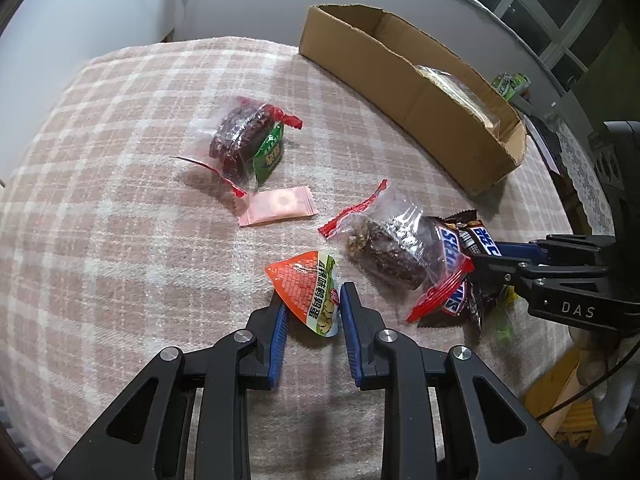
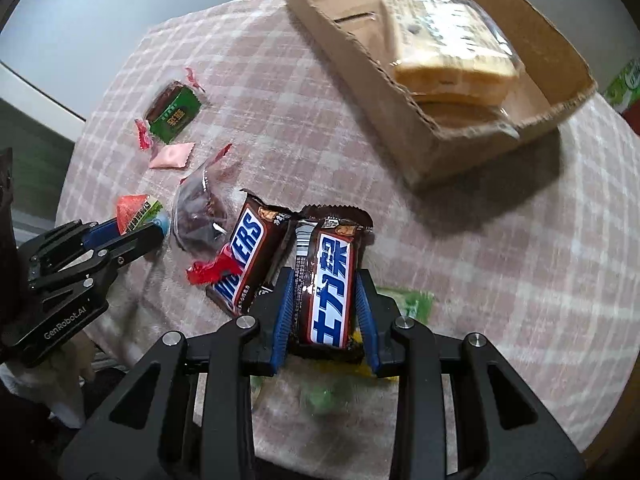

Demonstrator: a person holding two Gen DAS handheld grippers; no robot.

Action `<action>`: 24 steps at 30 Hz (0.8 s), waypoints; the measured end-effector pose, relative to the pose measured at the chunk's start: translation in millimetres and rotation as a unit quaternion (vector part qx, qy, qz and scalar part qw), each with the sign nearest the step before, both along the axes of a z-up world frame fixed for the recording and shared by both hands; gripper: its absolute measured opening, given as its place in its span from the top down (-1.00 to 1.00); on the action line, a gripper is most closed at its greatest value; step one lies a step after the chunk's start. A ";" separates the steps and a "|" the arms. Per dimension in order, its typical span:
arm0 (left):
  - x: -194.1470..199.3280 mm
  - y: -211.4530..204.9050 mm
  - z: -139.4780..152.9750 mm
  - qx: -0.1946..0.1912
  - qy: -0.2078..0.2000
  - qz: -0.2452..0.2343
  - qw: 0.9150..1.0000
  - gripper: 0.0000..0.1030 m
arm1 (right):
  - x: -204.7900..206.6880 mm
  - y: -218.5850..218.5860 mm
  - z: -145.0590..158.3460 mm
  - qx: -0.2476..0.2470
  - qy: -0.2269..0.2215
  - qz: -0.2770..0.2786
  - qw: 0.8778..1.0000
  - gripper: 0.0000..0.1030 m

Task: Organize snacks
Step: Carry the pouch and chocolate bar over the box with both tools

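My left gripper [image 1: 310, 298] is open around an orange-and-green snack packet [image 1: 310, 292] lying on the checked cloth; the pads stand beside it with small gaps. It also shows in the right wrist view [image 2: 134, 208]. My right gripper [image 2: 322, 280] is shut on a Snickers bar [image 2: 330, 280] and holds it just above the cloth. A second Snickers bar [image 2: 244, 260] lies to its left. A cardboard box [image 2: 420, 152] at the back right holds a wrapped sandwich cake [image 2: 444, 40].
A clear bag of dark date cake [image 1: 384, 248] lies between the grippers. Another date cake bag [image 1: 240, 136] with a green packet [image 1: 270, 154] and a pink sachet [image 1: 278, 205] lie farther back. Green wrapped sweets [image 2: 416, 300] lie under my right gripper.
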State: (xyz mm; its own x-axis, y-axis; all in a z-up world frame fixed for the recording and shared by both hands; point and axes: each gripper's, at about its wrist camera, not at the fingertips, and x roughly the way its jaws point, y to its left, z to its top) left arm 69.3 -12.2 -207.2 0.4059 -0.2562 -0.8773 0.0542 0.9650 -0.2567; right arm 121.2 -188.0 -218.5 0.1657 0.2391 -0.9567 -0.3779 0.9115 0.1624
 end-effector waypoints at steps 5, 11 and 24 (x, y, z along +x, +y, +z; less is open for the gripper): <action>0.4 6.8 7.5 -0.009 -0.008 0.009 1.000 0.55 | -1.8 -11.8 14.3 0.034 -0.007 -0.013 0.999 0.39; 5.6 7.7 20.1 -0.017 -0.021 0.009 1.000 0.55 | -3.6 -28.7 32.3 0.058 -0.018 -0.030 0.998 0.40; 38.7 -4.9 62.1 -0.037 -0.066 -0.007 0.997 0.56 | 18.3 -50.6 82.1 0.088 -0.068 -0.055 0.992 0.40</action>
State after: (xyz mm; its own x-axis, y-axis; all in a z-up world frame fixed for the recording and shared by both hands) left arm 108.0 -17.2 -145.1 0.5127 -0.3243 -0.7950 0.1050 0.9427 -0.3168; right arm 139.5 -238.7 -136.5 0.3259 0.3739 -0.8683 -0.3063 0.9107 0.2772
